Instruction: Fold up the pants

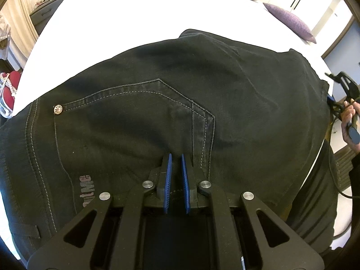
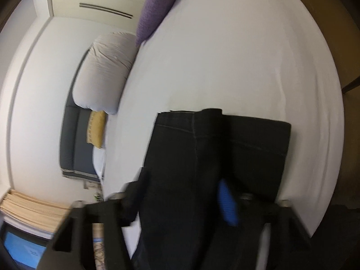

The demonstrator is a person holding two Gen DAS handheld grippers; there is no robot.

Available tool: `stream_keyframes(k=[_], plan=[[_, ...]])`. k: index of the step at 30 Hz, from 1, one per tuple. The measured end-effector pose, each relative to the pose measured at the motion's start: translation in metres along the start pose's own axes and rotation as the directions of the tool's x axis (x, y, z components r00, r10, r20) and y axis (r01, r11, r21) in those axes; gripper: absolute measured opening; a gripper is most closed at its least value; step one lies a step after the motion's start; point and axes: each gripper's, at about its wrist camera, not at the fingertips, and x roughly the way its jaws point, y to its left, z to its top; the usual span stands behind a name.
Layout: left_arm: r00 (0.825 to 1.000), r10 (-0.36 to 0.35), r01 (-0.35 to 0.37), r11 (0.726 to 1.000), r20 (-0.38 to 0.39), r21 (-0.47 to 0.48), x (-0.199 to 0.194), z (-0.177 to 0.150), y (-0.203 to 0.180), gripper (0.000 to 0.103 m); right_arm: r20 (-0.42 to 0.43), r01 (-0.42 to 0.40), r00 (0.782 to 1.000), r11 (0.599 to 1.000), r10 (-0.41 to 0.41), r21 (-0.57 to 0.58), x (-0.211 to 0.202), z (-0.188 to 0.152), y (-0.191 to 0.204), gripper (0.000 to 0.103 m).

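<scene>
Two claws work one pair of black pants (image 1: 157, 103) laid on my white bed (image 1: 135, 18). Left-wrist view, left to right: a red object (image 1: 13, 83) beside the bed's edge; a metal rivet (image 1: 58, 109) at the corner of the back pocket (image 1: 126, 121); grey lettering (image 1: 86, 190) low on the cloth; my left claw (image 1: 176, 157), its blue pads (image 1: 169, 180) nearly together with only a thin gap, nothing clamped, tips poised over the pocket's stitched edge, contact with the cloth not discernible; a purple cushion (image 1: 290, 21) at the far edge; my right claw (image 1: 337, 90) at the pants' right border, held in a hand (image 1: 348, 121). Right-wrist view (blurred), left to right: a blue screen (image 2: 22, 247); a yellow pillow (image 2: 96, 130); a grey-white pillow (image 2: 105, 72); the purple cushion (image 2: 157, 6); the folded pants (image 2: 225, 146), cloth running between my right claw's (image 2: 184, 193) fingers. One blue pad (image 2: 227, 204) shows, standing off from the opposite finger. The jaws stand partly apart, not pressing the cloth.
</scene>
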Motion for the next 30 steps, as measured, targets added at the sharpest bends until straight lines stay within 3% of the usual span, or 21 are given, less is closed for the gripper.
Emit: stream_keyframes(k=[2, 3, 14, 30], plan=[[1.000, 0.002, -0.002, 1.000, 0.000, 0.000, -0.001, 0.000, -0.001, 0.009, -0.029, 0.027, 0.999, 0.999, -0.026, 0.028, 0.007, 0.005, -0.010, 0.006], [1.000, 0.002, -0.002, 1.000, -0.001, 0.000, -0.001, 0.000, -0.002, 0.009, -0.027, 0.016, 1.000, 0.998, -0.015, 0.055, 0.004, 0.005, -0.015, 0.004], [1.000, -0.019, 0.019, 1.000, -0.024, 0.000, -0.003, 0.008, 0.006, 0.009, 0.033, -0.042, 0.999, 0.982, 0.036, 0.182, -0.042, 0.001, -0.040, 0.004], [0.999, -0.027, 0.027, 1.000, -0.026, 0.003, -0.015, 0.003, 0.017, 0.009, 0.044, -0.019, 0.999, 0.977, 0.010, 0.212, -0.046, 0.020, -0.078, 0.004]])
